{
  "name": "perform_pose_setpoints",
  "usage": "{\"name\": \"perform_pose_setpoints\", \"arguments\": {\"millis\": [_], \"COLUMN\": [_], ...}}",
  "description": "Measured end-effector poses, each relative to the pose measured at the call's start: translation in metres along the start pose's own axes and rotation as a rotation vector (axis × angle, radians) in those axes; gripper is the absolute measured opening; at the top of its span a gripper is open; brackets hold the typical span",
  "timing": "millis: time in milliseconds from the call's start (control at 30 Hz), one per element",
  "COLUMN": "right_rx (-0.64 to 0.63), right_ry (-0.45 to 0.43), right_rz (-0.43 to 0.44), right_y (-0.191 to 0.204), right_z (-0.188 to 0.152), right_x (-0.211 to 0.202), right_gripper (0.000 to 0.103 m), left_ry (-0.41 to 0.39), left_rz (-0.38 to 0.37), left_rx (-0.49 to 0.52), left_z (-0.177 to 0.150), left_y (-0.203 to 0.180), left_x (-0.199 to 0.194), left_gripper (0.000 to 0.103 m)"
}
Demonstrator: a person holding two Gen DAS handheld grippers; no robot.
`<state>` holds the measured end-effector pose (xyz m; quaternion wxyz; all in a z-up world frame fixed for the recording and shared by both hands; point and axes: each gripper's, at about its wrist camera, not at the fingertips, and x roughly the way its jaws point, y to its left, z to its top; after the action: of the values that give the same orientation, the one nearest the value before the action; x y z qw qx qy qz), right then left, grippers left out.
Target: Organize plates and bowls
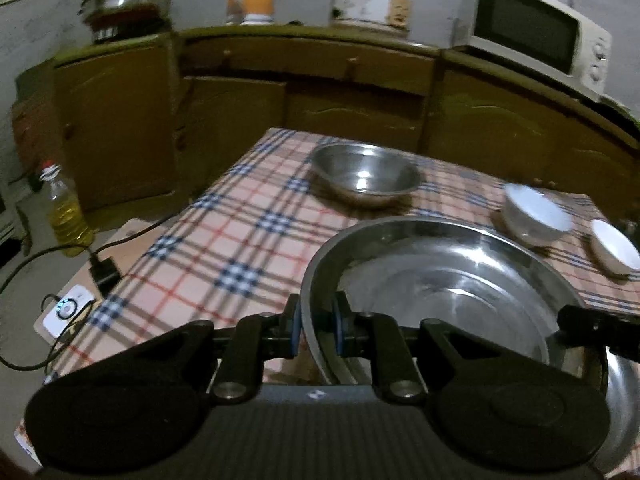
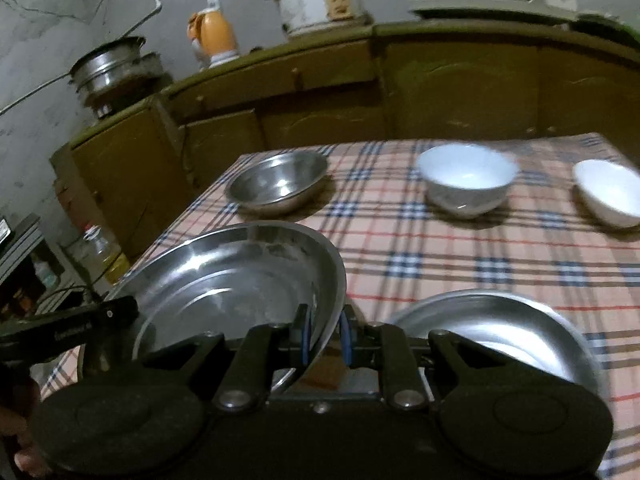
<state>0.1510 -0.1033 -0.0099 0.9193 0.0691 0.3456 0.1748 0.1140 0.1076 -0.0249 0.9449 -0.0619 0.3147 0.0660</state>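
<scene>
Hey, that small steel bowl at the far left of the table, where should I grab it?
Pinch the small steel bowl by its thin rim, probably on the near edge facing you. It sits upright and open, so one finger can go inside and one outside, coming from above.

Both views are dim and warm-tinted, with dark vignetted corners and fisheye bending of the cabinet (image 1: 304,92) along the top. Soft glare streaks the steel plate (image 1: 448,280); the white bowl (image 2: 466,184) looks smeared, probably motion blur.

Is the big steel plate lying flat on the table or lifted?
Lifted and tilted: both tongs clamp the big steel plate by opposite rims.
</scene>
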Motion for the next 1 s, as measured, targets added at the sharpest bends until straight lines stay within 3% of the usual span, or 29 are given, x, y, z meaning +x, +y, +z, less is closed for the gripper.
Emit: {"name": "perform_pose_setpoints", "arguments": {"millis": [500,1000], "right_rx": [0.073,0.162], "right_ry": [-0.075,-0.075], "right_rz": [-0.150,-0.253], "right_y": [-0.079,-0.134], "right_z": [-0.018,-0.040], "right_x": [-0.085,-0.099], "right_gripper": [0.021,0.021], "left_ry": [0.005,0.058], "left_rz": [-0.156,-0.235], "left_rx": [0.135,0.230], "left_z": [-0.008,-0.025], "left_y": [-0.090,-0.146], "left_x": [-0.017,0.003], "left_gripper": [0.017,0.018]}}
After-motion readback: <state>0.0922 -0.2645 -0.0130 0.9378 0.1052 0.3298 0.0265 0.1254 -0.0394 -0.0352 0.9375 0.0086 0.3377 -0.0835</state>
